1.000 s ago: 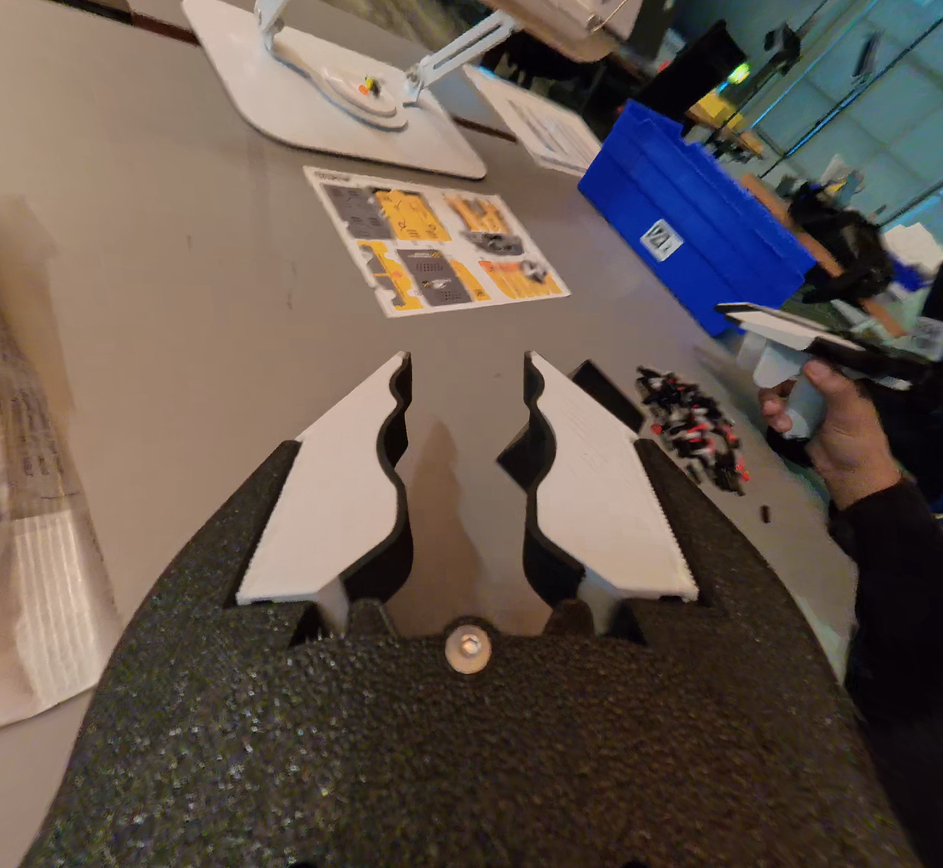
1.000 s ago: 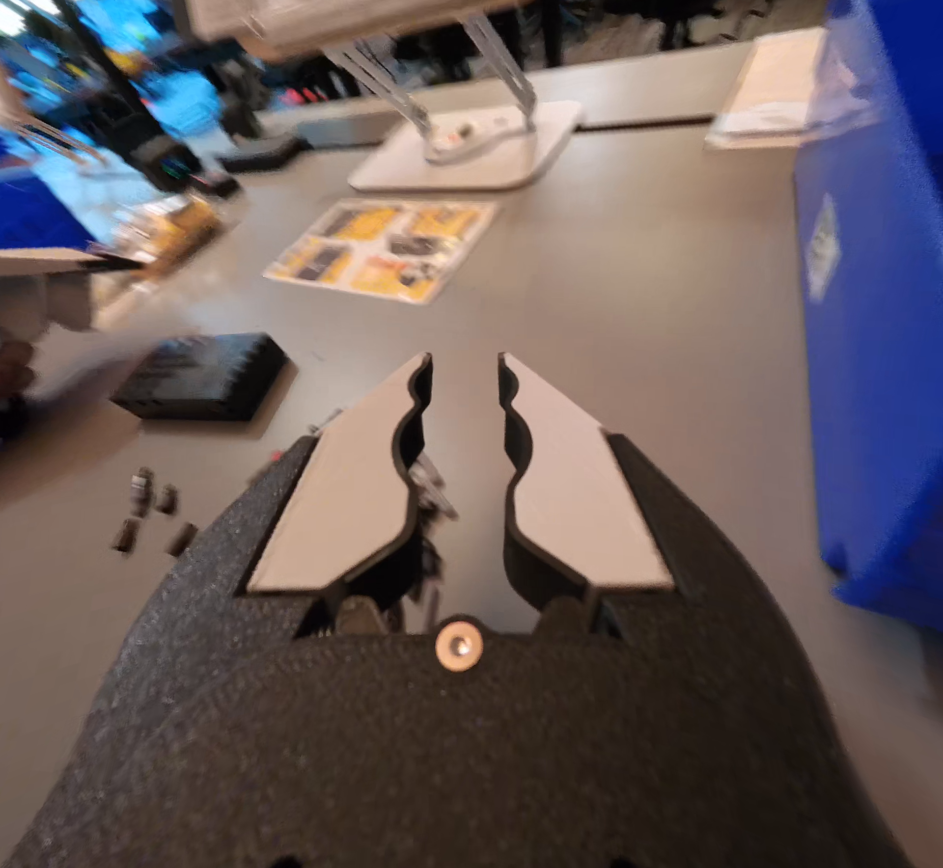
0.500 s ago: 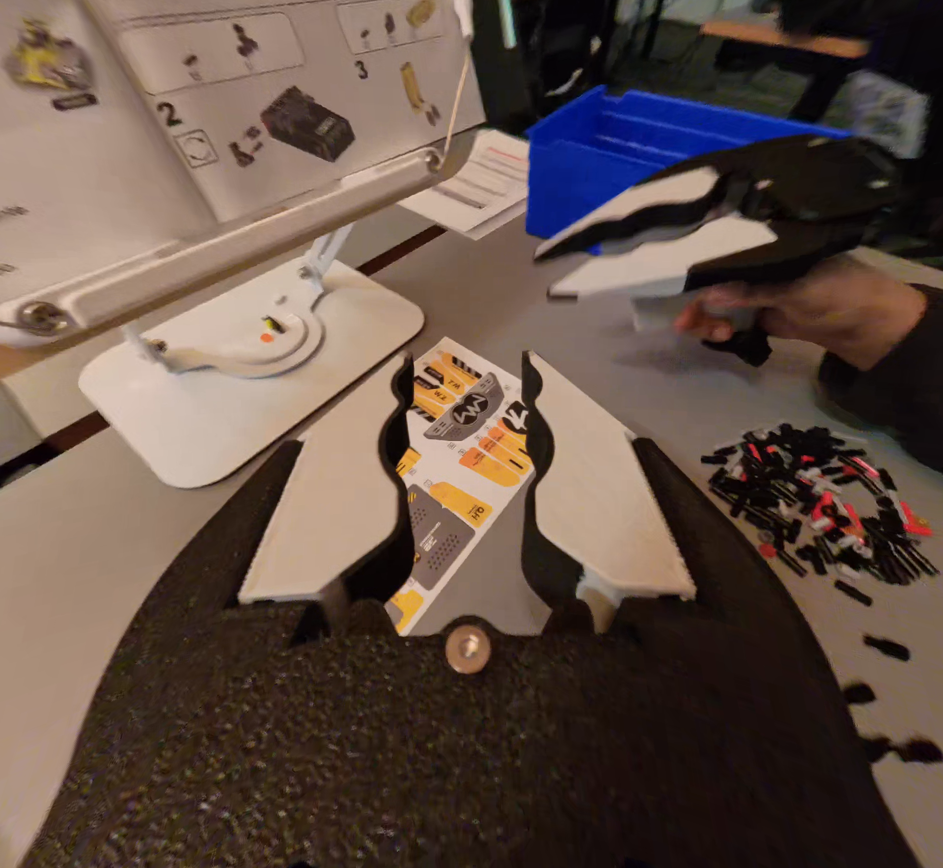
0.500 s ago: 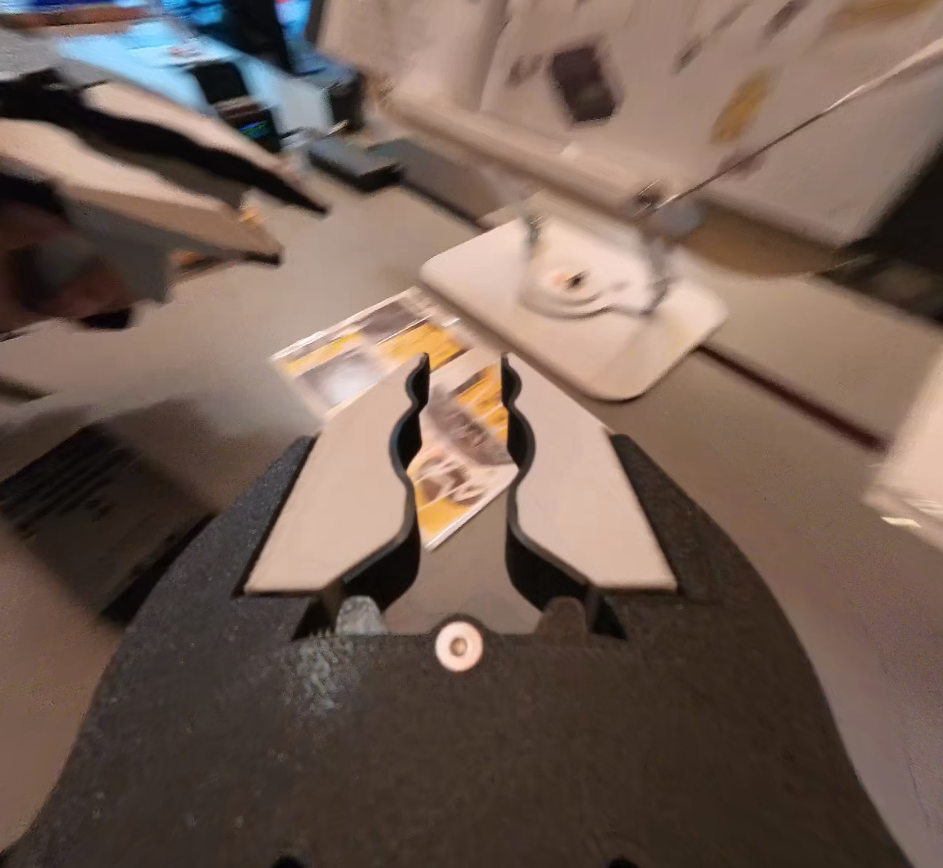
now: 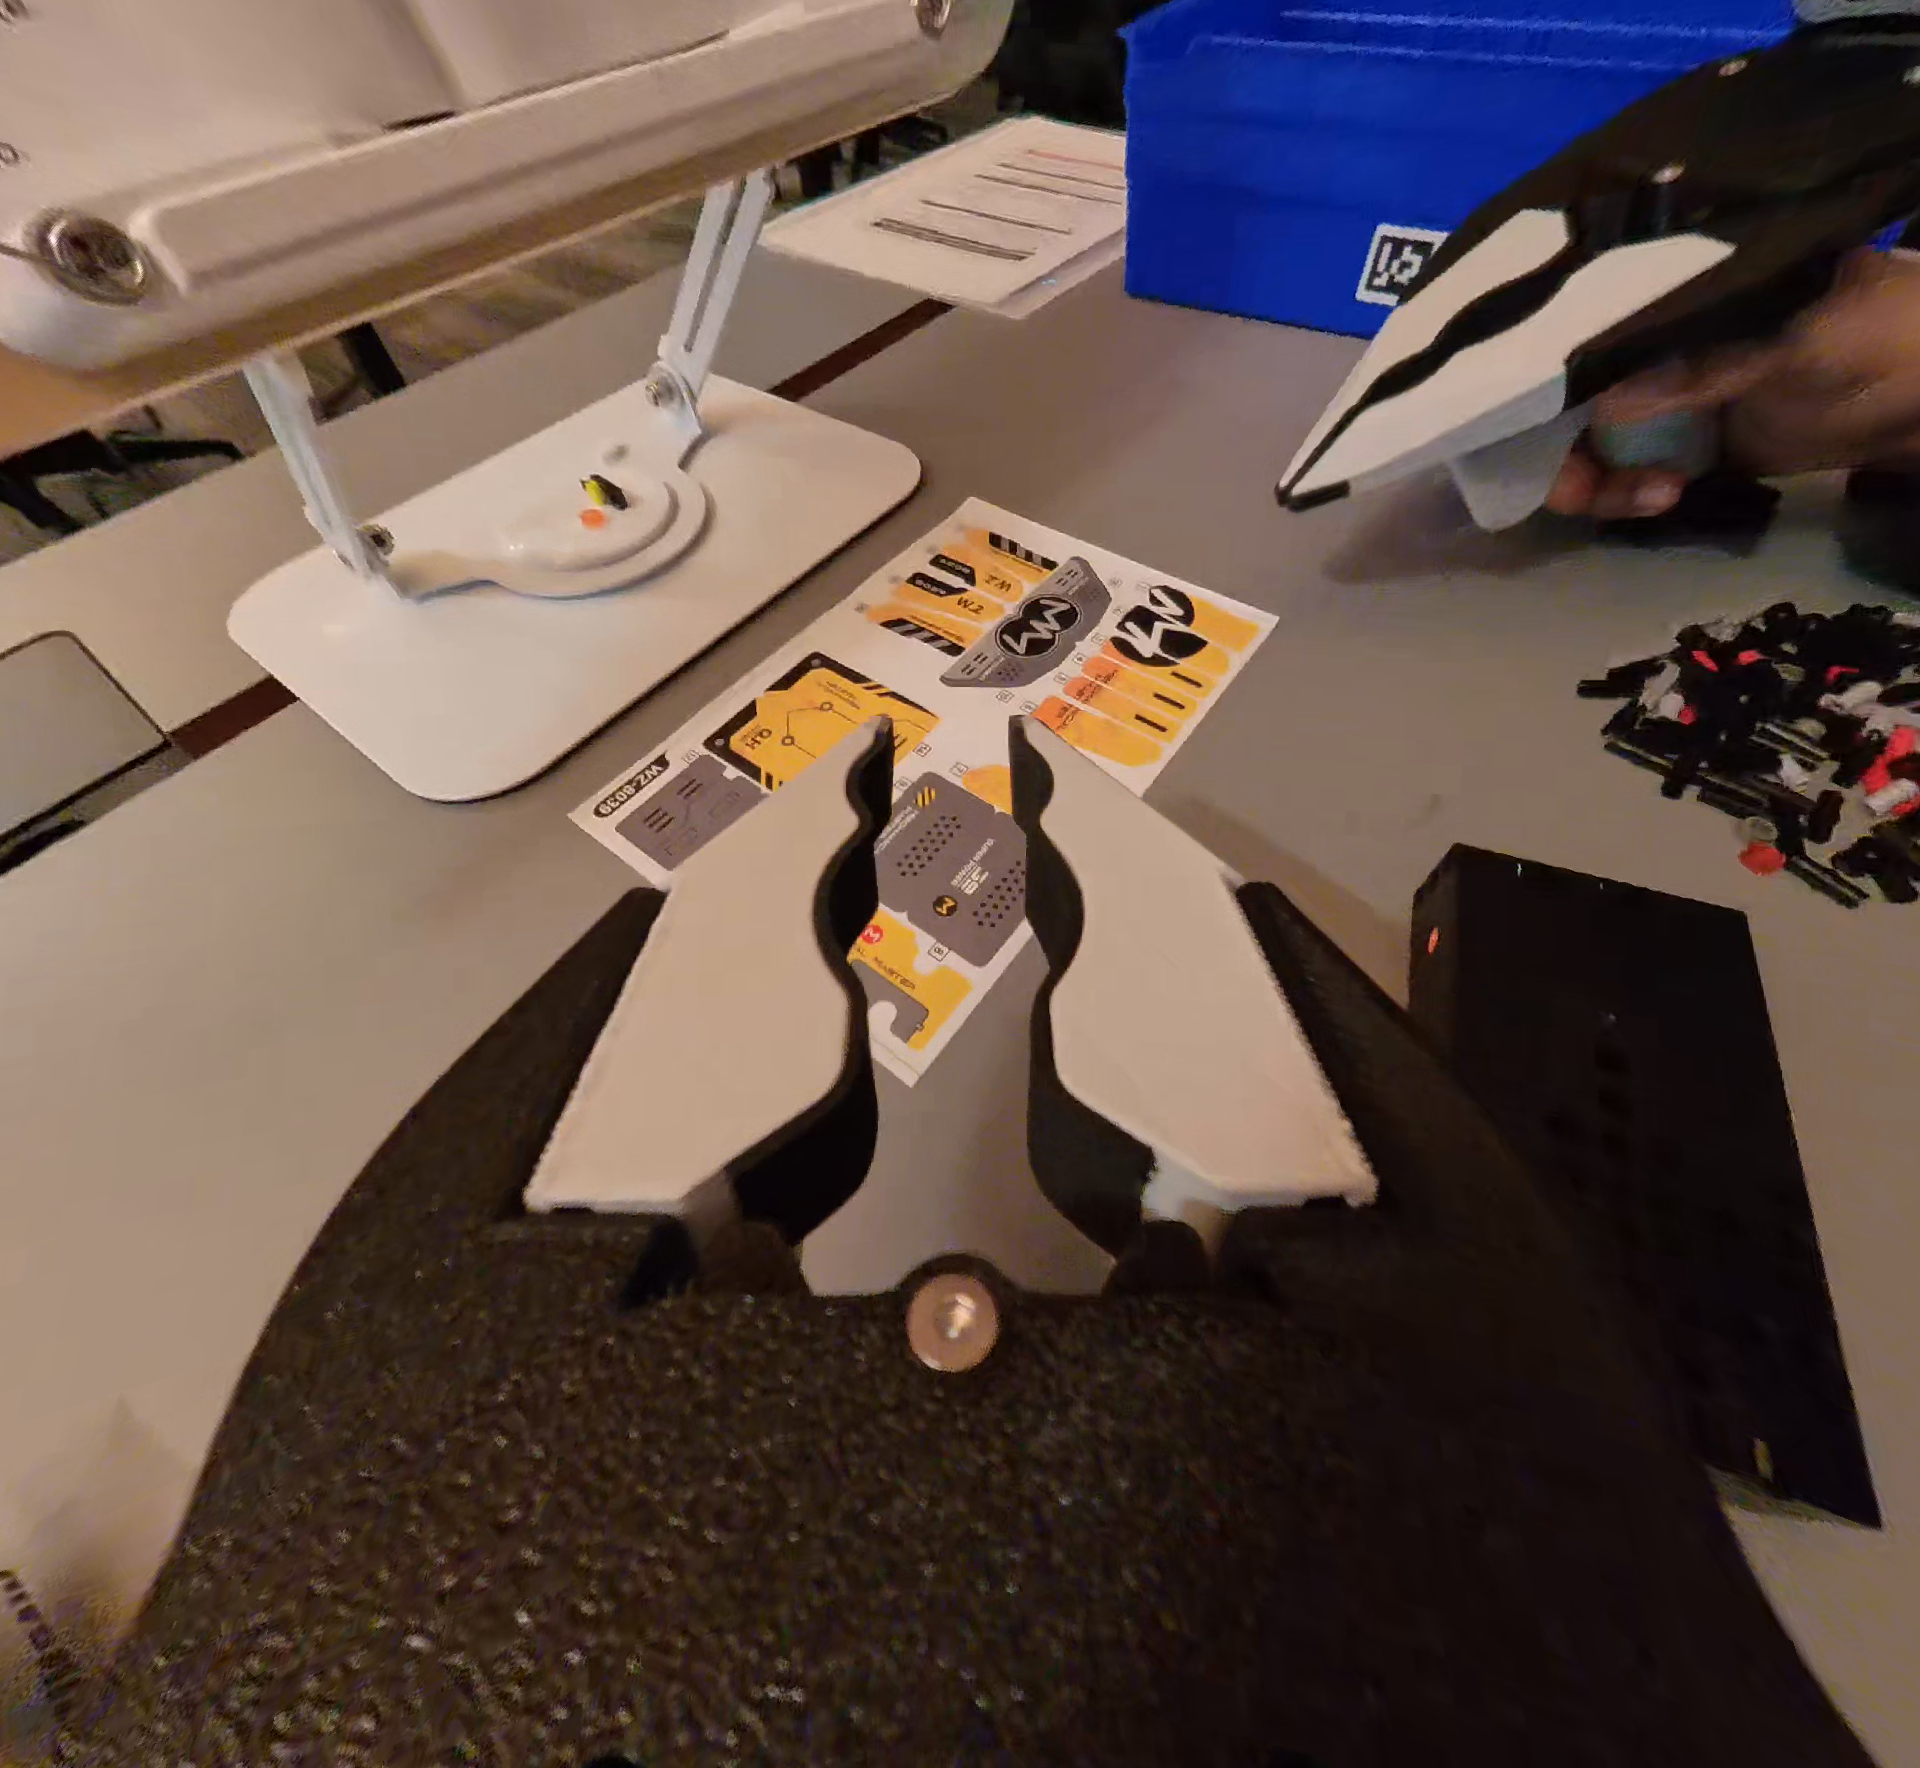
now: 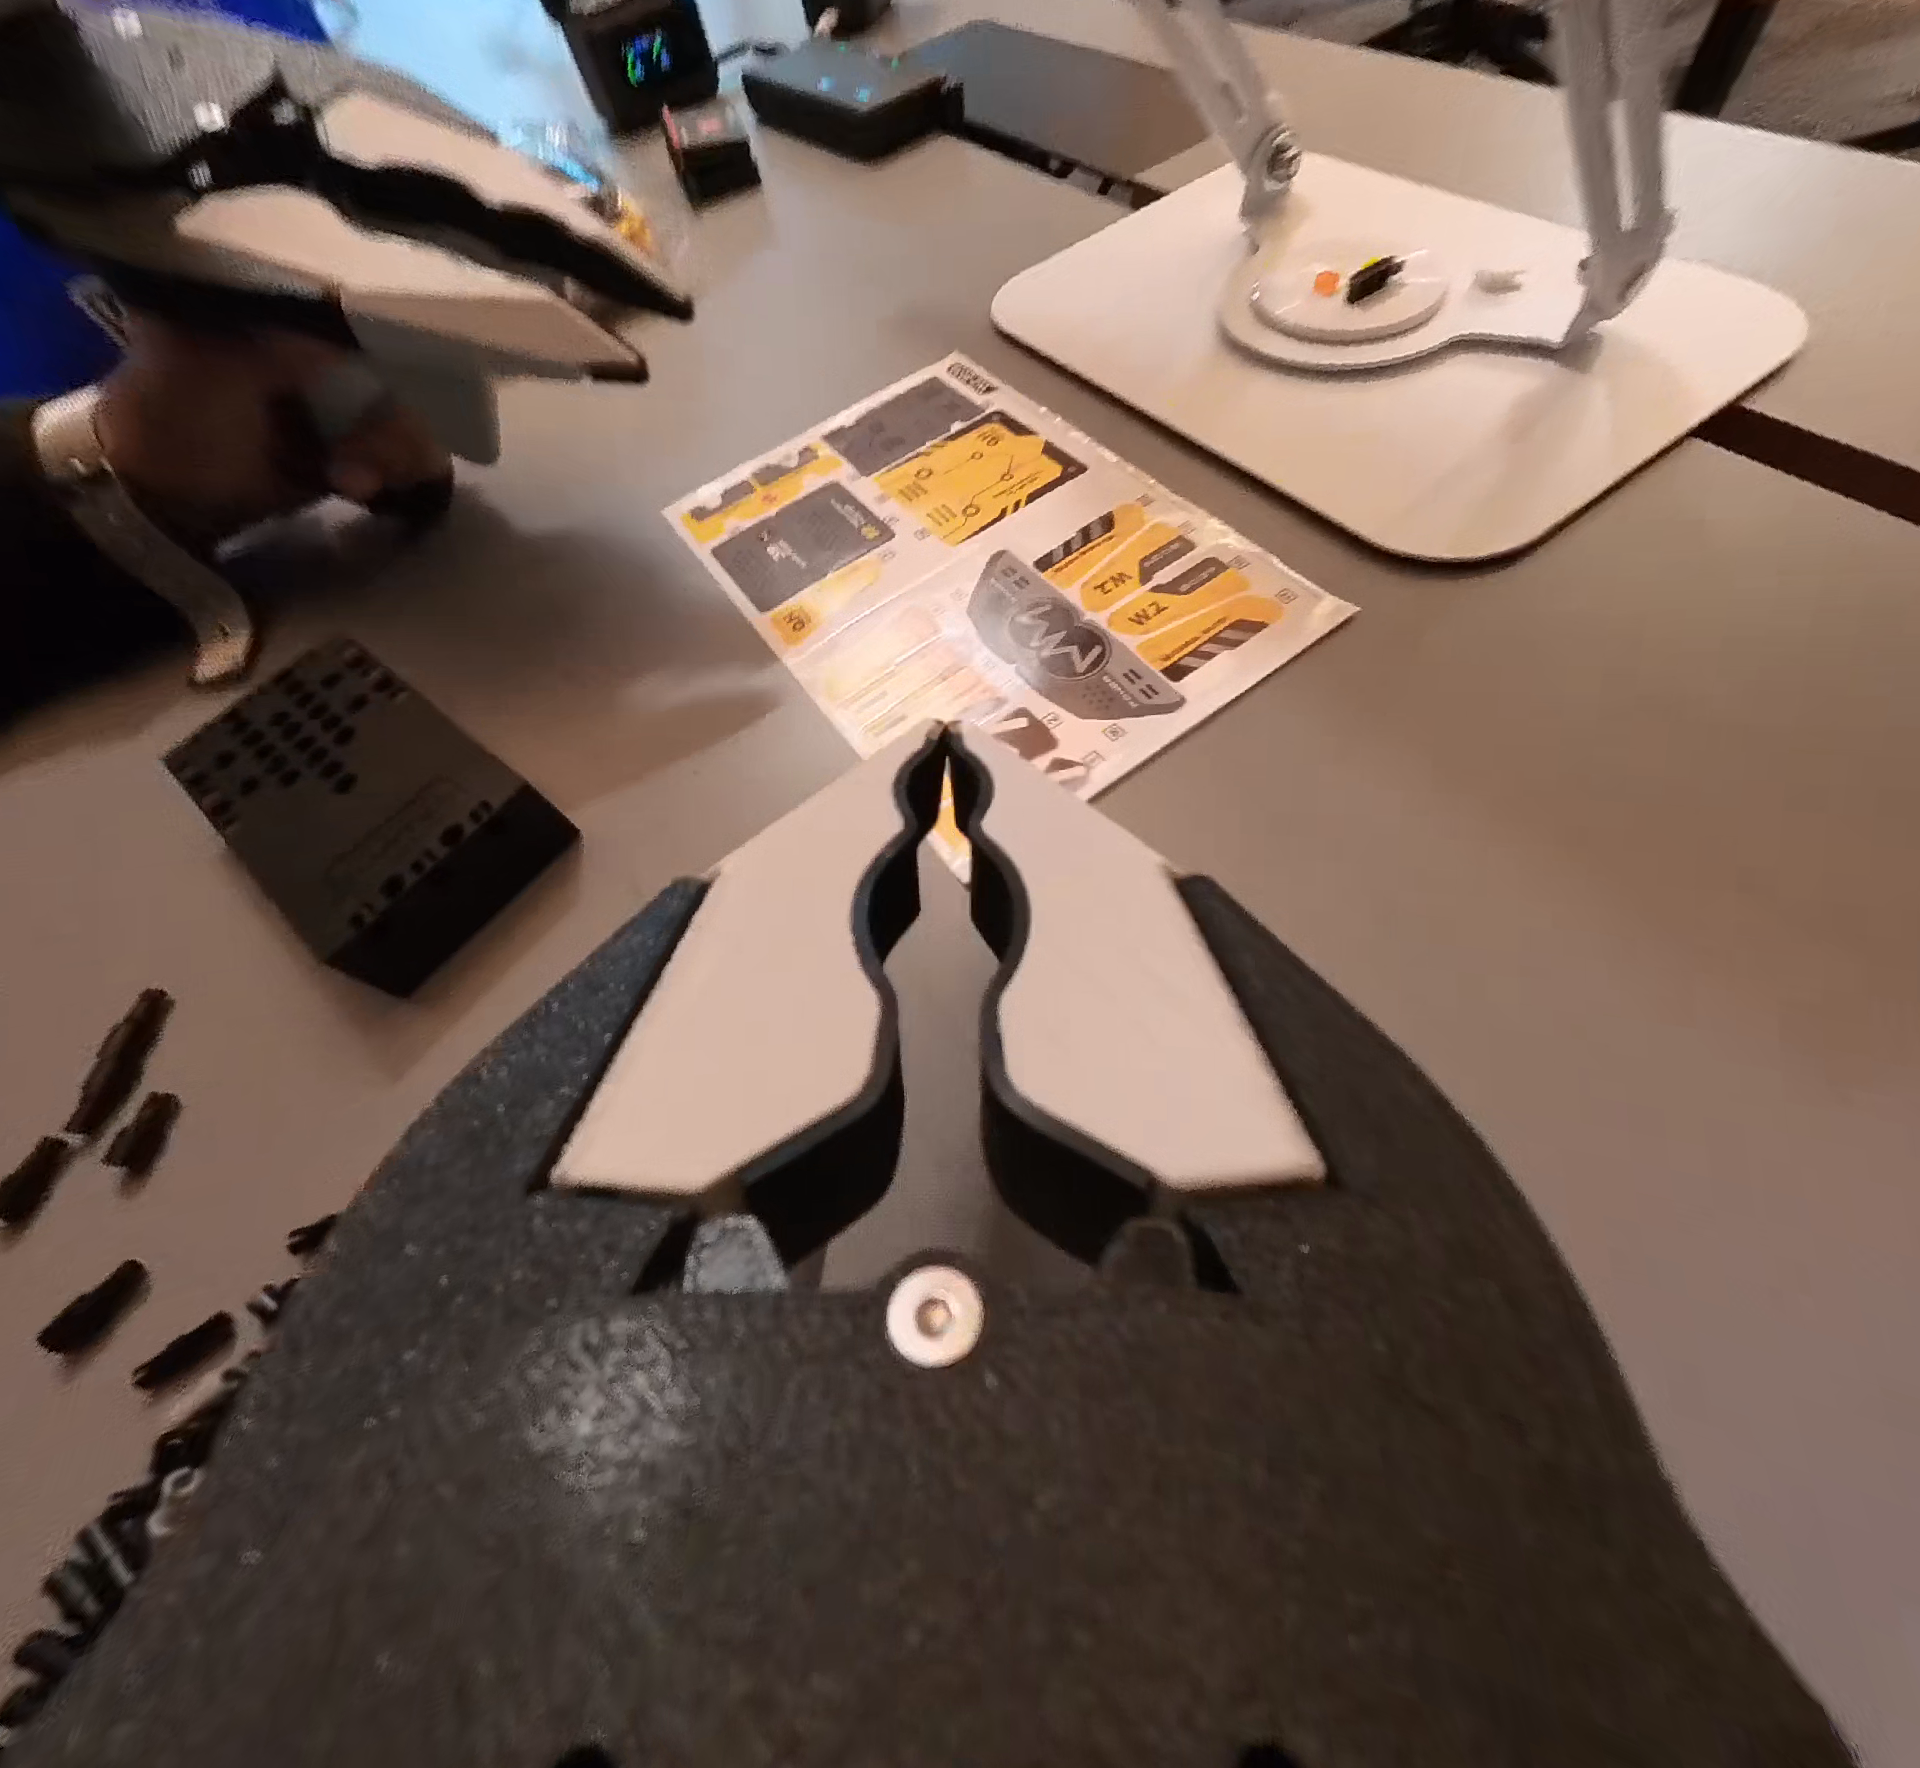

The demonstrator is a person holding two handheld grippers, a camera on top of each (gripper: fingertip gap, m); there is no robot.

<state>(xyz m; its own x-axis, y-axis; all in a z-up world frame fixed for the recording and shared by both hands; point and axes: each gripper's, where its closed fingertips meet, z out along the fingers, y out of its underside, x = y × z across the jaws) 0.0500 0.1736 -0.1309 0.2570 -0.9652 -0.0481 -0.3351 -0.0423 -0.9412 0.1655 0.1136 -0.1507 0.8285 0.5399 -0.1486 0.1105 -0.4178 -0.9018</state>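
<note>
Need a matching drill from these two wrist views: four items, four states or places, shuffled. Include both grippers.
Items:
1. left gripper
2. right gripper
3. sticker sheet
4. small black and red parts

States or places:
A. jaws shut, tips meeting, nothing between them
B. loose pile on the grey table, beside the black perforated block
C. jaws open, nothing between them
D. lies flat in front of the white stand base

Pairs: 1-C, 2-A, 3-D, 4-B
</note>
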